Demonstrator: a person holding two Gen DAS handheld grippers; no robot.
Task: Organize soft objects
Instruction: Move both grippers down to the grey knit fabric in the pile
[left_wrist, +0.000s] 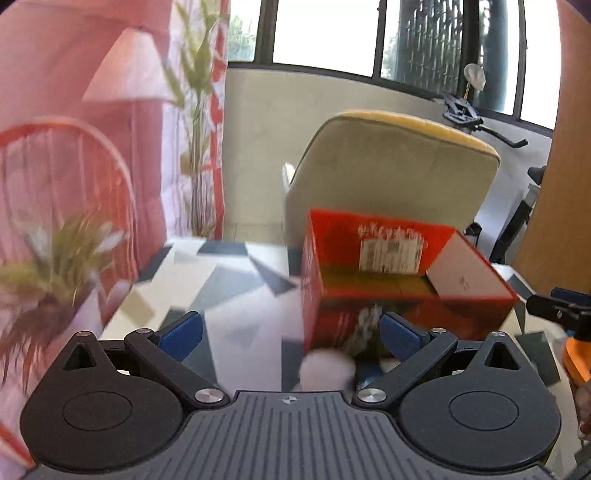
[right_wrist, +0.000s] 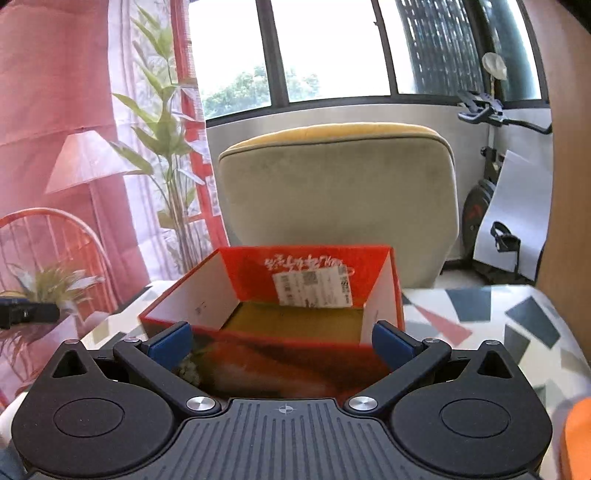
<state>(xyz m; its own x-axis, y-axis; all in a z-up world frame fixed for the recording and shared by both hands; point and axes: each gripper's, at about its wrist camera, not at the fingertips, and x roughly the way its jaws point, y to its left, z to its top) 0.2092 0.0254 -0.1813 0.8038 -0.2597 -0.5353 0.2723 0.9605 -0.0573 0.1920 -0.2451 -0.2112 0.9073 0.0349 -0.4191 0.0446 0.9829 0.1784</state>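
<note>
Both grippers, L (left_wrist: 290, 328) & R (right_wrist: 280, 343): jaws wide open, holding nothing.

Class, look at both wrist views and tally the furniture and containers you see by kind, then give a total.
Red boxes: 1
Armchairs: 1
Patterned tables: 1
Floor lamps: 1
Exercise bikes: 1
Total: 5
</note>
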